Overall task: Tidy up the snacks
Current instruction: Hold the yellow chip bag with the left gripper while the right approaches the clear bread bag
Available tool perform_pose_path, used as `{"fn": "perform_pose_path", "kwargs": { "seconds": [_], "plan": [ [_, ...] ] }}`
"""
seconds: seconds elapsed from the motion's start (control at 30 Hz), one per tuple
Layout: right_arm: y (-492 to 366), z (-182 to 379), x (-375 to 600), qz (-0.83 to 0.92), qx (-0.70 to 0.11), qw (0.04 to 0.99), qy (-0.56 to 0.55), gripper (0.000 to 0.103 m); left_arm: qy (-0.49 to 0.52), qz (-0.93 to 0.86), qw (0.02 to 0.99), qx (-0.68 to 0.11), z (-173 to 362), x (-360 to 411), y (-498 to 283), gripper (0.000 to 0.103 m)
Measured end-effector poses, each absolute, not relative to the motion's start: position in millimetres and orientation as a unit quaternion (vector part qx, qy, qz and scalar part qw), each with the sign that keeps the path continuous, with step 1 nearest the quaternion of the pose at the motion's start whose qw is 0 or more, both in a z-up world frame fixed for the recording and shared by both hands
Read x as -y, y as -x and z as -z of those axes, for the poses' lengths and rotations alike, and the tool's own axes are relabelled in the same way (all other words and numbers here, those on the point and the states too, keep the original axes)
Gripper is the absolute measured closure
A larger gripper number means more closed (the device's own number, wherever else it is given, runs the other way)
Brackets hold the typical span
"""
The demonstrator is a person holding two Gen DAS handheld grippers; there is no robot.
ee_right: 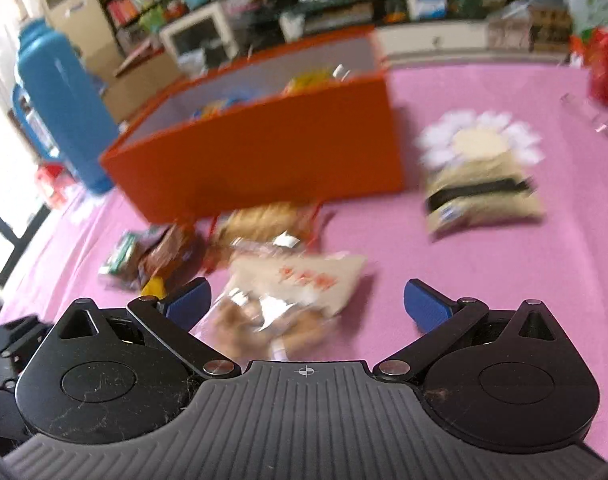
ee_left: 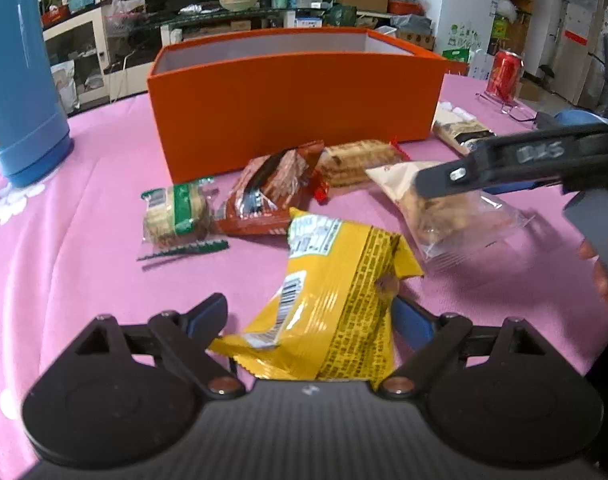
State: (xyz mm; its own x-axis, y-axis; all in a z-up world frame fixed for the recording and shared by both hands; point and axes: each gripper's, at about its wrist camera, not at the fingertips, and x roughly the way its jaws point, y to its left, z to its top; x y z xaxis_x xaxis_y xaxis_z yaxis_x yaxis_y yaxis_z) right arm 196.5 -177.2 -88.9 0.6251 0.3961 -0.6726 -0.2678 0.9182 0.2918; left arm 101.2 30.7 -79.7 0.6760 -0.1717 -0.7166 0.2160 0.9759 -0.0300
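An orange box [ee_left: 296,112] stands on the pink tablecloth; the right wrist view shows it [ee_right: 264,148] holding several snacks. My left gripper [ee_left: 309,316] is open around a yellow snack bag [ee_left: 331,300] lying between its fingers. My right gripper [ee_right: 305,304] is open, just above a beige-and-clear cookie bag [ee_right: 288,300], which also shows in the left wrist view [ee_left: 431,204] under the right gripper's arm. In front of the box lie a green-banded cracker pack [ee_left: 176,216], a brown-red packet [ee_left: 272,196] and a wafer pack [ee_left: 355,160].
A blue thermos [ee_left: 20,80] stands at the left of the table. A beige packet with a black band [ee_right: 483,192] lies right of the box. A red can [ee_left: 505,74] stands at the far right. The right wrist view is motion-blurred.
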Motion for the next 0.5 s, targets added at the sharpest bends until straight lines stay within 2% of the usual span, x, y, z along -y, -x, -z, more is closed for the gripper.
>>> {"fn": "perform_pose_path", "kwargs": {
  "seconds": [0.27, 0.4, 0.5],
  "plan": [
    [-202.3, 103.5, 140.7, -0.171, -0.405, 0.898, -0.005, 0.02, -0.029, 0.101, 0.914, -0.392, 85.6, -23.7, -106.4, 0.014],
    [-195.9, 105.7, 152.2, -0.164, -0.401, 0.901, 0.011, 0.019, -0.032, 0.127, 0.912, -0.389, 84.4, -20.6, -101.6, 0.032],
    [-189.9, 106.8, 172.5, -0.143, -0.402, 0.904, 0.022, 0.019, -0.048, 0.143, 0.908, -0.391, 83.5, -13.2, -96.4, 0.031]
  ]
}}
